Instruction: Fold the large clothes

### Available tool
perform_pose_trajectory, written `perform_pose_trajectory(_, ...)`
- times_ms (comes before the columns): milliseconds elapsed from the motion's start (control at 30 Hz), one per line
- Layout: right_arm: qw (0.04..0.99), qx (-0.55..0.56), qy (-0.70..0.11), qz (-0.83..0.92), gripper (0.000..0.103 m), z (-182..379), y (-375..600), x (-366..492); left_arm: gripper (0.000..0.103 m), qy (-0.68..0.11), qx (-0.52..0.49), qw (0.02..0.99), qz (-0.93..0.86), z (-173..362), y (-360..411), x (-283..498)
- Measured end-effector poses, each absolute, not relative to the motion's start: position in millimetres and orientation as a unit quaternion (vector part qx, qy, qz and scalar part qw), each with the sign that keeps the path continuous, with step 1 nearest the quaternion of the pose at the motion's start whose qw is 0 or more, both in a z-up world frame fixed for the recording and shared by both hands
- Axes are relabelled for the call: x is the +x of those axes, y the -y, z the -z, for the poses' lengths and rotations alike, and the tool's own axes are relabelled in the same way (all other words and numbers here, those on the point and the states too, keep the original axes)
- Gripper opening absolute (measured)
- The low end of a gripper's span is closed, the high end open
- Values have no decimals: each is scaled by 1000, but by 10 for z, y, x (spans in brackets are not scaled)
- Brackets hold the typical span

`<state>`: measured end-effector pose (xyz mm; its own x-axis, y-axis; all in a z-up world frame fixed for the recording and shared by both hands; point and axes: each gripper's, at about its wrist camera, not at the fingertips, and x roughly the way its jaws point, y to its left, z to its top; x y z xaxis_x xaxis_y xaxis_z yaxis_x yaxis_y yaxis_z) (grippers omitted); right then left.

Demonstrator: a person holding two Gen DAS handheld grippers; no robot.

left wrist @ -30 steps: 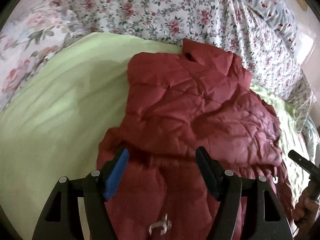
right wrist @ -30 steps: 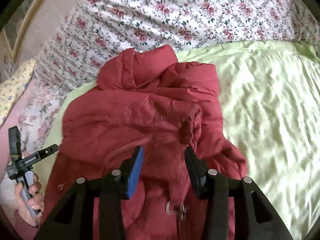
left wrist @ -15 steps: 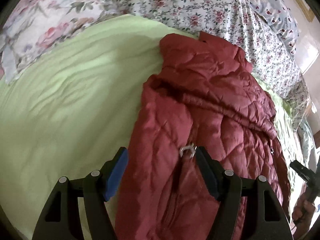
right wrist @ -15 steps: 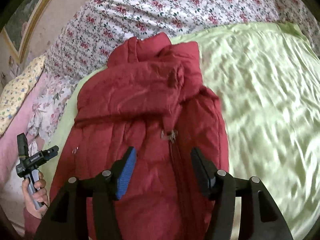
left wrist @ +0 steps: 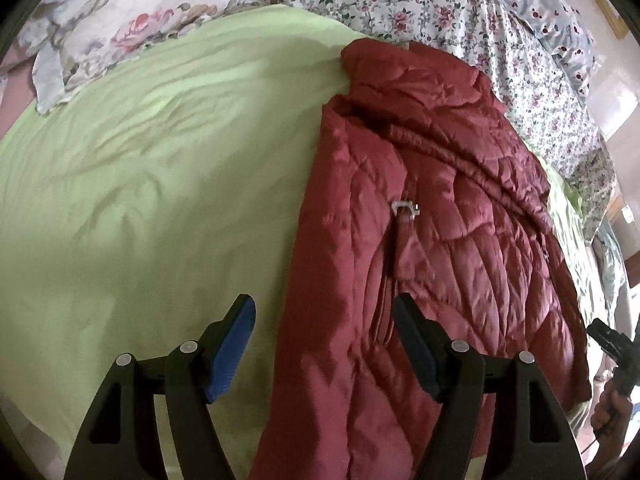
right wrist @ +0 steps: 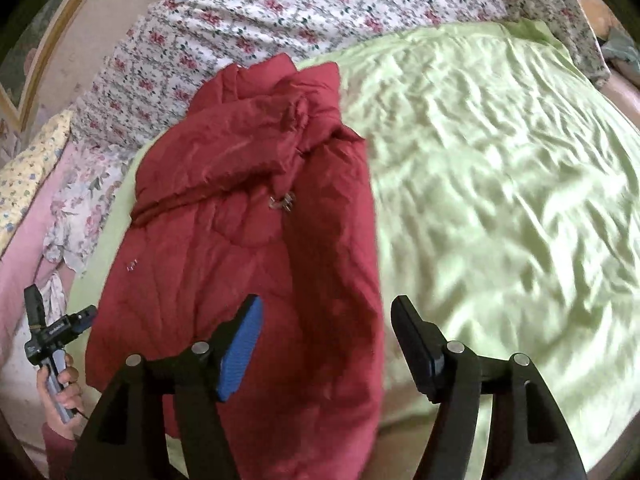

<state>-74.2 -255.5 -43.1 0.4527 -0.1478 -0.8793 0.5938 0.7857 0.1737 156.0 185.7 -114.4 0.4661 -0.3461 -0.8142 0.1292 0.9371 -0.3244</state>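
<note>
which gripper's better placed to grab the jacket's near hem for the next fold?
Left, probably. The left gripper is open with the jacket edge between its fingers. The right gripper is open too, straddling the jacket's other edge and the sheet. Close call.

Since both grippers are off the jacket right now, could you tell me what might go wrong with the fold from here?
1. The red quilted jacket hangs past the near edge of the green sheet; ungripped, it might slide off.
2. The metal zipper pull lies exposed on top; the fingers of the left gripper could snag it.
3. The bunched collar end looks puffy, so folds may spring open. The right gripper is open too.
</note>
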Motion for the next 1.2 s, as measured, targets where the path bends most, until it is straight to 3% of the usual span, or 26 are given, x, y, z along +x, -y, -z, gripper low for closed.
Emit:
perform_pose_trajectory(500,793,233,-536,175,68,788,2231,-921,78,-536,-96,821,171,1344,-1954,1153)
perform_pose_trajectory(867,795,220,-544,155,70,823,2158,-879,77,-542,-103,810,199,1497,-1738,1067)
perform_pose_trajectory(933,797,216,-544,153,65,822,2139,-885,62,-539,-102,810,207,1510,-1692,1046)
perform_pose_trajectory(1000,800,219,-540,145,51,802,2143,-904,41,-536,-113,807,223,1515,-1672,1027)
perform_pose_trajectory(1067,803,228,-533,137,38,782,2159,-929,31,-530,-117,807,231,1498,-1656,1015)
perform_pose_trajectory(1200,811,238,-519,126,27,706,2173,-992,23,-514,-93,820,233,1370,-1569,915)
